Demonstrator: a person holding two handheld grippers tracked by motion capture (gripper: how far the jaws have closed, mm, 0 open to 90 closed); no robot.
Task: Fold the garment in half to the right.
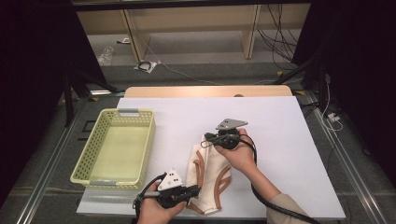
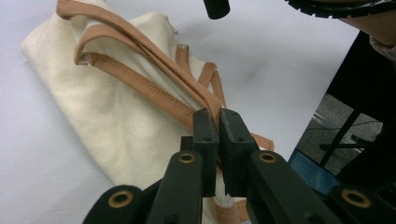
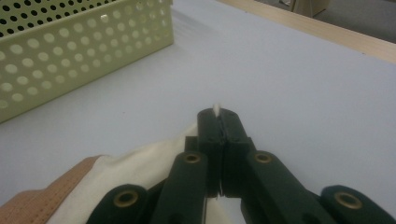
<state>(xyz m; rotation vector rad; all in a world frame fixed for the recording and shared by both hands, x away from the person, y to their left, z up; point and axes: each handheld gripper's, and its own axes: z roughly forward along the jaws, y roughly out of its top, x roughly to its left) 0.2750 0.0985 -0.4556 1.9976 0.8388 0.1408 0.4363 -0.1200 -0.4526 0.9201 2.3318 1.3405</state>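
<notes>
Lying on the white worktop [image 1: 280,140] is a cream cloth bag [image 1: 208,175] with brown straps [image 2: 140,84]. It sits near the front edge, to the right of a yellow basket [image 1: 116,147] with little holes. The left tool [image 1: 195,190] is closed on the bag at its near end, pinching a brown strap and the cloth between its black jaws. The right tool [image 1: 205,139] is closed on the bag's far end, and a tiny bit of cream cloth pokes out past its tips. A hand [image 1: 240,156] holds the right tool, and another hand [image 1: 156,210] holds the left tool.
</notes>
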